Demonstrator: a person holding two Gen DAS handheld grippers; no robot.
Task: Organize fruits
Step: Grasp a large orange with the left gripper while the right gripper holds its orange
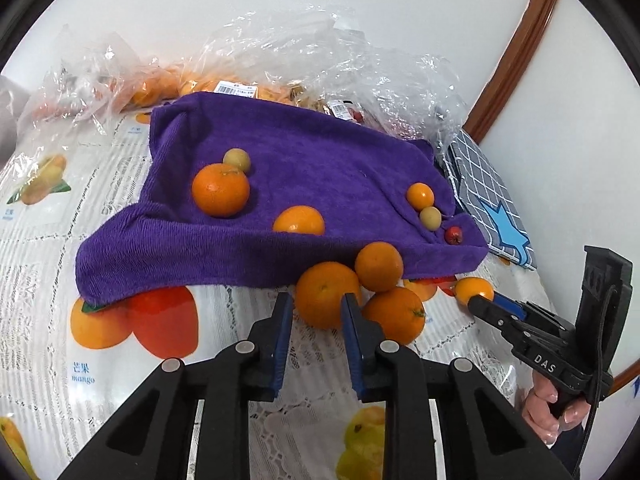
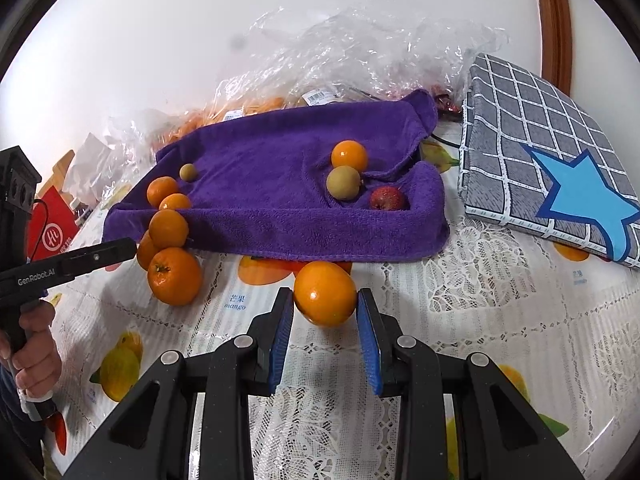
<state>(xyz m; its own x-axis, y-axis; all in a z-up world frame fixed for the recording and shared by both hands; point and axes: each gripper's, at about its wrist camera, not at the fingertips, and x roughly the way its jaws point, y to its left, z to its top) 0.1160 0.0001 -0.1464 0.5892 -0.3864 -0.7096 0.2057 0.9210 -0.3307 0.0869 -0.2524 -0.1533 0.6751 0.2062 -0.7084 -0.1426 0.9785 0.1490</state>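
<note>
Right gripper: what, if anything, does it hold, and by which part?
The right gripper has a small orange between its pads, at the fruit's left and right sides. Whether the pads actually press it cannot be told.

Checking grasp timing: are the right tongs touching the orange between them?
Cannot tell. In the right wrist view the right tongs flank the orange closely, but neither contact nor a gap shows plainly.

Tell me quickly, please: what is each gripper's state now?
Left gripper: open, with a large round orange of the pile just ahead, not gripped.
Right gripper: closed on a small glossy orange fruit.
</note>
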